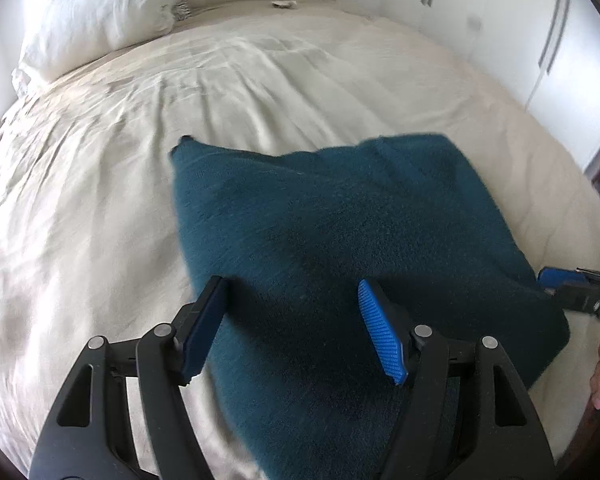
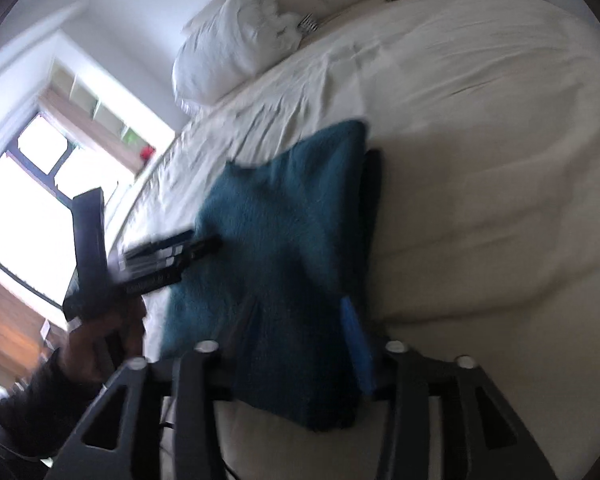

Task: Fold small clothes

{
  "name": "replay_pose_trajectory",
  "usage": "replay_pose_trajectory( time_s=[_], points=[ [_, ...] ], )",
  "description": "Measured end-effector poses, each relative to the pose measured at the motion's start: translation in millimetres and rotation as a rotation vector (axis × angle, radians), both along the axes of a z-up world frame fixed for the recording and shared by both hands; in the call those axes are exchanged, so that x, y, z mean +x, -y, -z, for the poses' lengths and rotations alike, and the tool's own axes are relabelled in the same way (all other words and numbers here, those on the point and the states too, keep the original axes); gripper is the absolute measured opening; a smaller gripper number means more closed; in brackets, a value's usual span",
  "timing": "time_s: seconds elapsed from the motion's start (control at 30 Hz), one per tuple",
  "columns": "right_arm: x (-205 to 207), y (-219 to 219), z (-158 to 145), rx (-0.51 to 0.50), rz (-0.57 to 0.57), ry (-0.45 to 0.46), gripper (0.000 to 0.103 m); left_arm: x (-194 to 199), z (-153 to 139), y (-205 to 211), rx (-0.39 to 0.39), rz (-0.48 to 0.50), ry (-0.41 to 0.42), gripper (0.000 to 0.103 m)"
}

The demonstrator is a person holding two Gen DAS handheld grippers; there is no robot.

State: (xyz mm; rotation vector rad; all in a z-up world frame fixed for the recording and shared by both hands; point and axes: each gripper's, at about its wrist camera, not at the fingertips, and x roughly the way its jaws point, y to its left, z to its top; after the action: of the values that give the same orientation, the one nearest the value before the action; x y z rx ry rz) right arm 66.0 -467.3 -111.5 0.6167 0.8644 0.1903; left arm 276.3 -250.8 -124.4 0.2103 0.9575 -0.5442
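**Teal garment folded on the bed, both grippers over it with jaws apart**

A teal fleecy garment [image 1: 340,240] is seen lying folded on the cream bedsheet [image 1: 100,208], as a rough rectangle with a second layer showing along one edge. In the left wrist view it is spread beneath and ahead of the jaws, its near part passing under the gap between them. The left gripper [image 1: 296,304] is held above the cloth with its jaws well apart; nothing is clamped, and the blue ribbed pad [image 1: 382,340] of one finger is turned bare toward the gap.

In the right wrist view the same garment [image 2: 284,248] is found ahead of and below the jaws. The right gripper [image 2: 296,344] is shown with its jaws apart as well; the cloth lies between and under the fingers, but the picture is blurred and it cannot be told whether the pads touch it. No grip is seen.

The left gripper is also visible in that view, to the left of the jaws, with a hand [image 2: 112,340] and dark sleeve behind it.

Farther beyond the jaws, a white pillow [image 1: 96,12] is set at the head of the bed, and white wardrobe doors [image 1: 500,28] are seen to the right. A bright window [image 2: 32,184] is seen beside the bed.
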Motion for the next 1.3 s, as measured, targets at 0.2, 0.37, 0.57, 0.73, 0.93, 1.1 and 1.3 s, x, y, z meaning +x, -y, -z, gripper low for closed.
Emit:
replay_pose_trajectory(
  time_s=[0.2, 0.37, 0.57, 0.73, 0.93, 1.1, 1.3],
  points=[
    [15.8, 21.0, 1.0, 0.037, 0.045, -0.007, 0.075, 17.4, -6.5, -65.4, -0.196, -0.181, -0.092, 0.075],
    [50.6, 10.9, 22.1, 0.061, 0.007, -0.102, 0.075, 34.1, 22.7, -74.4, -0.289, -0.17, -0.265, 0.075],
    [74.2, 2.8, 35.3, 0.045, -0.011, -0.174, 0.071, 41.4, 24.0, -81.5, -0.295, -0.187, -0.315, 0.075],
    [83.9, 1.7, 38.3, 0.04, -0.02, -0.195, 0.066, 31.7, 14.5, -85.2, -0.286, -0.237, -0.278, 0.073],
    [87.4, -2.3, 38.9, 0.027, -0.03, -0.21, 0.054, 25.3, 21.3, -75.6, -0.293, -0.21, -0.304, 0.073],
    [87.7, -2.9, 37.3, 0.018, -0.025, -0.216, 0.042, 37.8, 34.4, -65.1, -0.316, -0.165, -0.422, 0.073],
    [88.9, -14.0, 29.6, -0.041, -0.027, -0.211, 0.027, 41.3, 25.9, -48.1, -0.257, -0.108, -0.413, 0.045]
  ],
)
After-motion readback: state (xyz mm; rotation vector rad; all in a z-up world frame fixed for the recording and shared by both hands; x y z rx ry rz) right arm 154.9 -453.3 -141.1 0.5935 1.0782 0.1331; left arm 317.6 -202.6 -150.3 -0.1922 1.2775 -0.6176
